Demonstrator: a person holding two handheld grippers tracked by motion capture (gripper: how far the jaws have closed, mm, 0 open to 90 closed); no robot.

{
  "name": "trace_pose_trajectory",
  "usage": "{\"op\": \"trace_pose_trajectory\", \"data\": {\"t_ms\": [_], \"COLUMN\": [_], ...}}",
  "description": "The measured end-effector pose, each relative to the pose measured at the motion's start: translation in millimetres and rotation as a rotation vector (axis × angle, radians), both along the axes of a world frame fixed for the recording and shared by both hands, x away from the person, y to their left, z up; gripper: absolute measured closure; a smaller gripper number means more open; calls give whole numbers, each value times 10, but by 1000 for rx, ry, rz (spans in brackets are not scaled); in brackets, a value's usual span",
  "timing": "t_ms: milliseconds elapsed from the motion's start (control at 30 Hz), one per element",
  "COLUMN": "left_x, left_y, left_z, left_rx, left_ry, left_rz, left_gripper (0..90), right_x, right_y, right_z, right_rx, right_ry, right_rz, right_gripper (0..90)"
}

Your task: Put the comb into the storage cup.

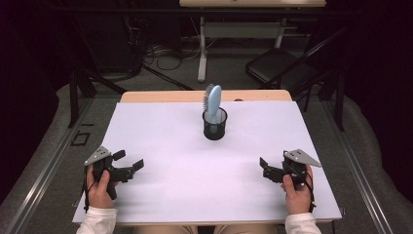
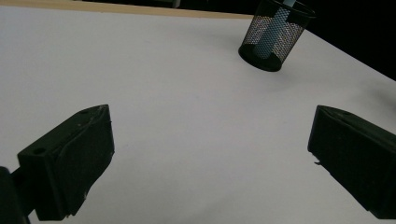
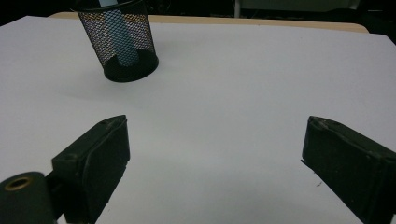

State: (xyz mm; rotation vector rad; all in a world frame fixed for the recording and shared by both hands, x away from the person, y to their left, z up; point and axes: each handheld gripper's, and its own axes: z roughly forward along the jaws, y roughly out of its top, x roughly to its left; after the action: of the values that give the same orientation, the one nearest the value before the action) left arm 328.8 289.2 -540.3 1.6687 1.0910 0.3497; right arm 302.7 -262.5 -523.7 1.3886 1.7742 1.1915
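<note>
High view gives me the whole layout: the black mesh cup (image 1: 215,125) stands toward the far middle of the white surface (image 1: 160,146), with a light blue hairbrush (image 1: 213,103) upright in it, bristled head up and leaning slightly left. My left gripper (image 1: 127,166) and right gripper (image 1: 266,169) sit near the front edge, one at each side, well apart from the cup and from each other. Both pairs of jaws are spread wide with nothing between them.

From the left gripper view I see the cup (image 2: 275,35) ahead and to the right, the brush handle (image 2: 273,32) showing through the mesh; the right gripper view has the cup (image 3: 120,39) ahead and to the left.

I judge this as a rest pose: either the brush is already stowed or nothing has started. If the brush is to come out, one gripper must travel forward, close on the head above the rim and lift straight up, perhaps with the other steadying the cup.

I can read no brand, label or writing anywhere.
</note>
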Motion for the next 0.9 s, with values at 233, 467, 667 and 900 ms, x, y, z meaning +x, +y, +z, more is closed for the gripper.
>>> {"op": "trace_pose_trajectory", "data": {"t_ms": [233,467,667,900], "left_x": [6,24,33,35], "left_y": [1,9,20,26], "left_z": [-11,-36,-51,-51], "left_rx": [7,11,11,13], "left_ry": [0,7,13,13], "left_rz": [-2,9,17,18], "left_gripper": [6,6,6,6], "right_x": [8,14,17,18], "right_y": [-7,-17,-15,-21], "right_z": [-18,-32,-41,-44], "right_rx": [2,6,7,8], "right_ry": [5,10,11,15], "right_rz": [-5,-8,-9,-9], "right_gripper": [70,70,70,70]}}
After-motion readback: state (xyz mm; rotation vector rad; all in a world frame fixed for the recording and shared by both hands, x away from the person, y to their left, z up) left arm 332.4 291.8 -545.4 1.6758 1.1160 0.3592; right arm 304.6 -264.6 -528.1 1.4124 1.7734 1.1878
